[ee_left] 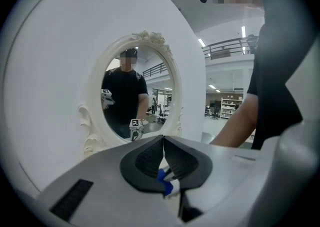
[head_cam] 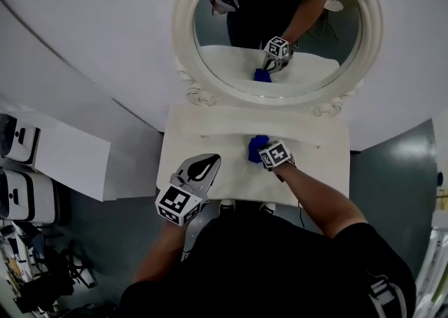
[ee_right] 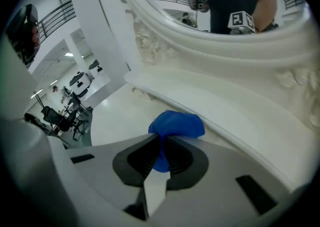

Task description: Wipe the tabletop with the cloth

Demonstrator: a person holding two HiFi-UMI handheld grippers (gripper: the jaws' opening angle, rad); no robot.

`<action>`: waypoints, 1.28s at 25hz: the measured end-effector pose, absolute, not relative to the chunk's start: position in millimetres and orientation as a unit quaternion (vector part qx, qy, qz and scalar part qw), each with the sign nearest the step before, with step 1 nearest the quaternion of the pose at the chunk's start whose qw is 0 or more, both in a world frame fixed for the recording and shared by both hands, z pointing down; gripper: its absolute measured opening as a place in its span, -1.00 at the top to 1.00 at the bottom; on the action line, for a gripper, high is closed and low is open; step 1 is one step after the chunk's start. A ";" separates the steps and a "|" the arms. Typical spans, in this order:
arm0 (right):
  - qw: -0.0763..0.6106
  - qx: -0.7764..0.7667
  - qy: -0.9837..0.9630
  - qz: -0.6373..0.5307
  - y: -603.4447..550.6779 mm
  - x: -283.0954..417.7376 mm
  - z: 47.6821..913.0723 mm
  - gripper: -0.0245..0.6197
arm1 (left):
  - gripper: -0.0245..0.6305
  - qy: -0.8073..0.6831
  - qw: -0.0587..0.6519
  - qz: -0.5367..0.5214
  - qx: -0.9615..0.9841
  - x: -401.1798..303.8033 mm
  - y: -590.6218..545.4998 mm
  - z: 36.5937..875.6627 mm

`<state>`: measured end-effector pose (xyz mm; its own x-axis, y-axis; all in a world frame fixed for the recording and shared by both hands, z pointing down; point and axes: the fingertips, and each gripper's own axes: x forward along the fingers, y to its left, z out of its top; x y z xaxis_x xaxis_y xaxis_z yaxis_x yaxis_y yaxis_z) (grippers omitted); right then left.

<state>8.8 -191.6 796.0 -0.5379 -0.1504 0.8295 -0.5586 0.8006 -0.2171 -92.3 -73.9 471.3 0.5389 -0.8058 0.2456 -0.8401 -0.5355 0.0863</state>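
A blue cloth (head_cam: 256, 146) lies bunched on the white tabletop (head_cam: 203, 134), near its middle and just in front of the raised back ledge. My right gripper (head_cam: 262, 151) is shut on the blue cloth (ee_right: 177, 123), and the right gripper (ee_right: 162, 143) presses it onto the tabletop. My left gripper (head_cam: 210, 161) hovers over the table's left front part with nothing in it. The left gripper (ee_left: 163, 143) has its jaws together and points at the mirror. A speck of blue shows through the gap below them.
An oval mirror (head_cam: 280, 22) in an ornate white frame (ee_right: 210, 46) rises behind the table and reflects both grippers. A white cabinet (head_cam: 63, 162) with cases stands at the left. Grey floor borders the table's sides.
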 end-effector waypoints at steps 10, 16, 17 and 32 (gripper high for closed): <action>0.412 0.063 -0.880 0.227 -120.3 -198.0 768.9 0.86 | 0.89 -0.546 0.112 0.073 0.827 -175.6 -20.6 473.0; 0.410 -0.001 -0.877 0.252 -65.4 -278.1 783.1 0.86 | 0.89 -0.579 0.108 0.074 0.805 -224.5 5.8 478.7; 0.410 -0.011 -0.875 0.258 -55.5 -289.3 786.1 0.86 | 0.89 -0.585 0.109 0.073 0.800 -232.5 10.5 479.5; 0.435 -0.029 -0.841 0.320 1.5 -358.9 852.3 0.86 | 0.89 -0.632 0.132 0.080 0.760 -312.1 51.5 500.1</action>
<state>-358.9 1.5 852.3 -0.6193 0.3278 0.7135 -0.2293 0.7936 -0.5636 -312.1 51.5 500.1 0.1892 -0.9388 0.2878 -0.9809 -0.1672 0.0993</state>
